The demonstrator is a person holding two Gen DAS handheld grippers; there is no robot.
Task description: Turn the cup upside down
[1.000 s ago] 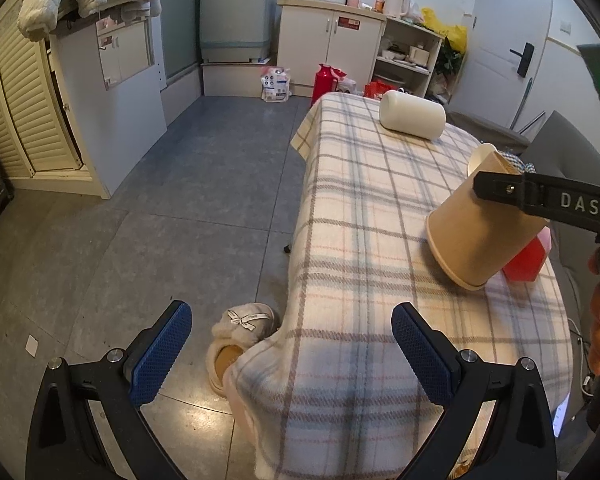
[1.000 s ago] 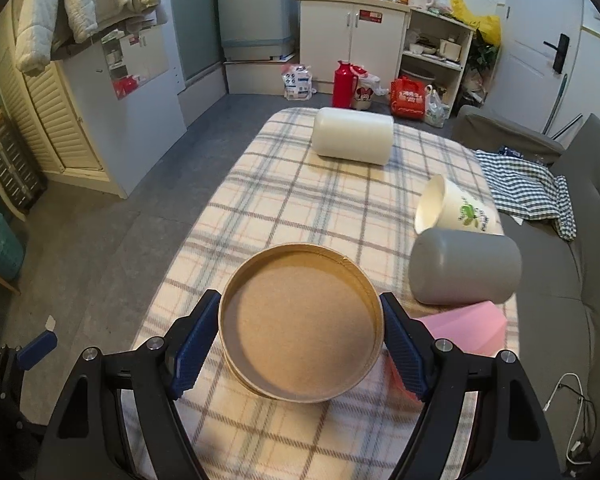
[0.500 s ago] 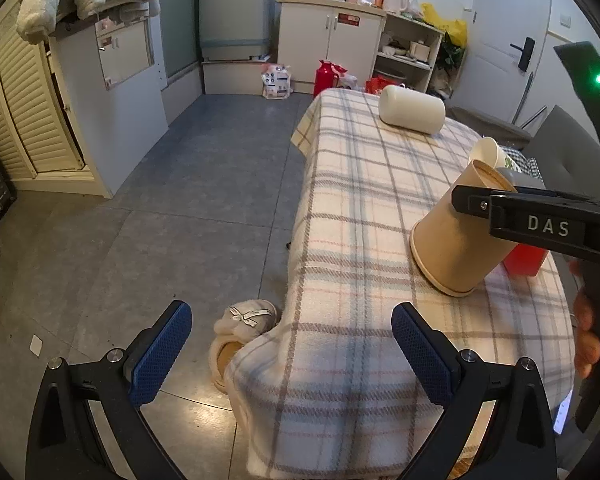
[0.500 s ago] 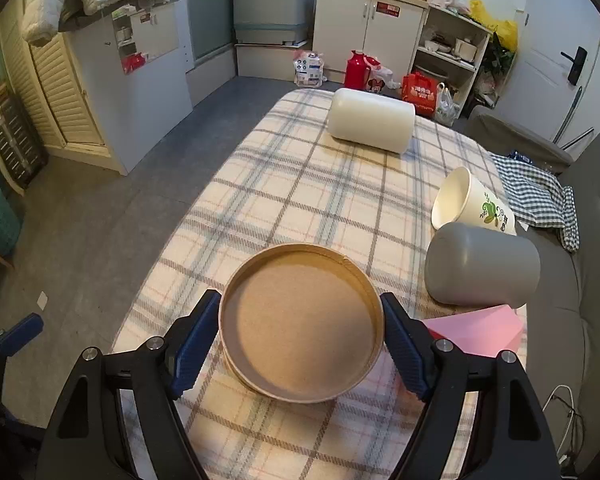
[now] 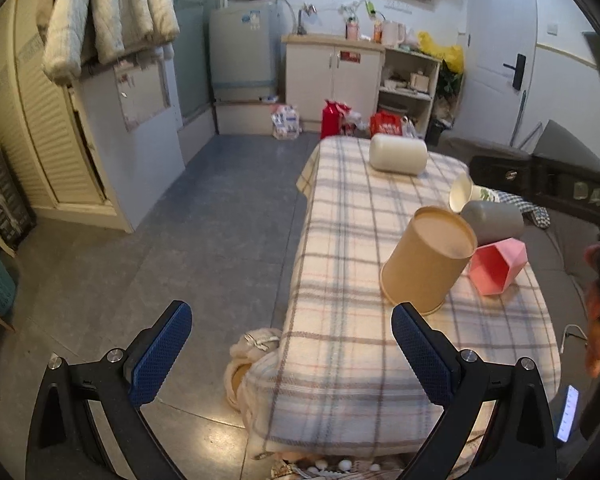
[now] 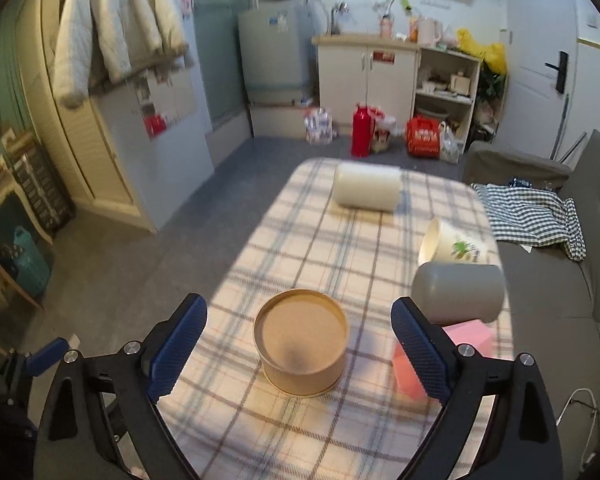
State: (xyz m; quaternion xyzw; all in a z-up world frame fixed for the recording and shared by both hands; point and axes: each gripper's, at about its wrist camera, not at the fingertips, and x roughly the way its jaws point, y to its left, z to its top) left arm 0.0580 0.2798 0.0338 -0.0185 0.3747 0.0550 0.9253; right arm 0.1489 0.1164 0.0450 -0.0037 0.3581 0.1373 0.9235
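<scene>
A brown paper cup (image 6: 300, 342) stands upside down on the plaid tablecloth (image 6: 340, 248), its flat base facing up. It also shows in the left wrist view (image 5: 426, 262). My right gripper (image 6: 299, 352) is open, its blue pads apart on either side of the cup and drawn back from it, not touching. In the left wrist view the right gripper's body (image 5: 548, 190) is raised at the right. My left gripper (image 5: 290, 354) is open and empty, off the table's left front corner, above the floor.
On the table lie a white cylinder (image 6: 367, 192), a white printed cup on its side (image 6: 452, 242), a grey cup on its side (image 6: 458, 292) and a pink box (image 6: 440, 354). A grey sofa with checked cloth (image 6: 540, 216) is right. Slippers (image 5: 252, 354) lie below the table's corner.
The right gripper set the brown cup down upside down on the cloth, opened and pulled back up and away. The left gripper stayed open.
</scene>
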